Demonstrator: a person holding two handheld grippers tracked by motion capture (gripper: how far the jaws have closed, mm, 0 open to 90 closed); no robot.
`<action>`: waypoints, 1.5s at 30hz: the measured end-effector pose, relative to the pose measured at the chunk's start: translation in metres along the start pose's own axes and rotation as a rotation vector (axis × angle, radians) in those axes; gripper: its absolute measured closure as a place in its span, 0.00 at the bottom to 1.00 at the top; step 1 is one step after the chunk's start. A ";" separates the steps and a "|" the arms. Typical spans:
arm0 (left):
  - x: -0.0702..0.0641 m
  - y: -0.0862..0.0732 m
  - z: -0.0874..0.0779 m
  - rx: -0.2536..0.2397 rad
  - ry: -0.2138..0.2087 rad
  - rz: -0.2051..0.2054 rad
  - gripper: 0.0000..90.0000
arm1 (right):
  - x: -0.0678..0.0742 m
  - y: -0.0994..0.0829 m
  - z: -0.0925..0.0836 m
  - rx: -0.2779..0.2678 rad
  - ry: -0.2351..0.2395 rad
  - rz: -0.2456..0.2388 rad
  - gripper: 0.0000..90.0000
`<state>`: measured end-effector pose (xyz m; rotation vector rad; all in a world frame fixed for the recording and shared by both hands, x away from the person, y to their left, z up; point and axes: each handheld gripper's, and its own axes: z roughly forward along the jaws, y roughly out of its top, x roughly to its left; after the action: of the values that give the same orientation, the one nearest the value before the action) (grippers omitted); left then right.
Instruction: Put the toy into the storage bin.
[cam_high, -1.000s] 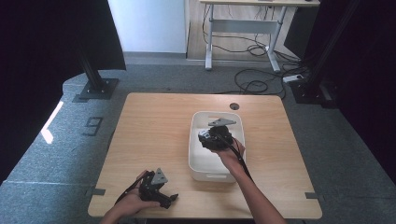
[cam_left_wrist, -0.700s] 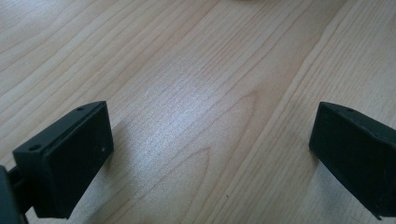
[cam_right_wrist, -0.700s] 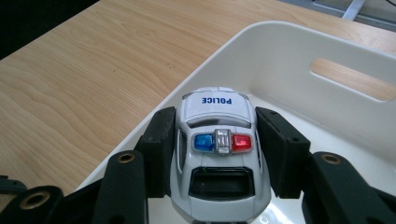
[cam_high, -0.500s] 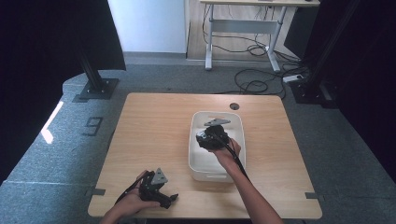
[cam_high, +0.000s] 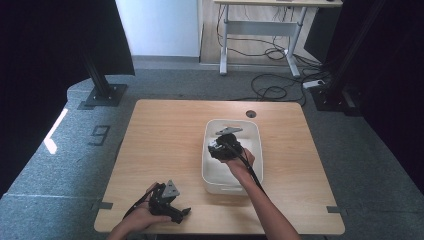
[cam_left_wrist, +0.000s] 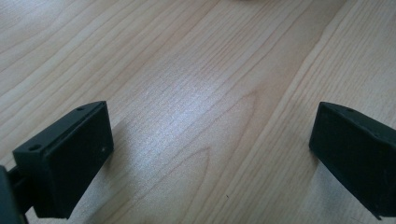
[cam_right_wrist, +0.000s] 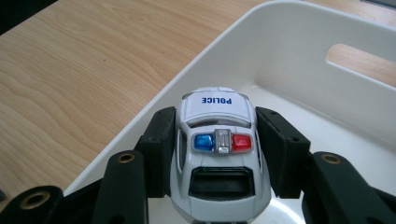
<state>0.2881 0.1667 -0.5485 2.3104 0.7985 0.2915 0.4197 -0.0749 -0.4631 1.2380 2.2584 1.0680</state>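
Right gripper view shows the toy police car (cam_right_wrist: 219, 154) clamped between the right gripper (cam_right_wrist: 217, 149) pads, over the white bin (cam_right_wrist: 299, 60). Beside the bin, at the table's (cam_high: 165, 135) near edge, the left gripper (cam_left_wrist: 210, 154) rests, jaws wide apart.

A pale wooden table (cam_high: 165, 145) with a rounded outline carries everything here. A white bin (cam_high: 253, 134) sits directly on its boards, right of centre, and the right gripper (cam_high: 223, 148) hangs over its inside. The left gripper (cam_high: 170, 210) rests low at the near edge, well apart from the bin, bare wood grain between its spread jaws.
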 end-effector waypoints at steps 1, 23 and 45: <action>0.000 0.000 0.000 0.000 0.000 0.000 0.00 | 0.000 0.000 0.002 0.006 -0.002 0.001 0.56; 0.000 0.000 0.000 0.000 0.001 0.001 0.00 | -0.004 -0.004 0.019 0.056 -0.013 0.022 0.56; 0.000 0.000 0.000 0.001 0.001 0.003 0.00 | -0.013 -0.006 0.035 0.127 -0.019 0.036 0.56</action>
<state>0.2882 0.1668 -0.5484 2.3129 0.7960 0.2937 0.4444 -0.0721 -0.4913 1.3376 2.3286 0.9334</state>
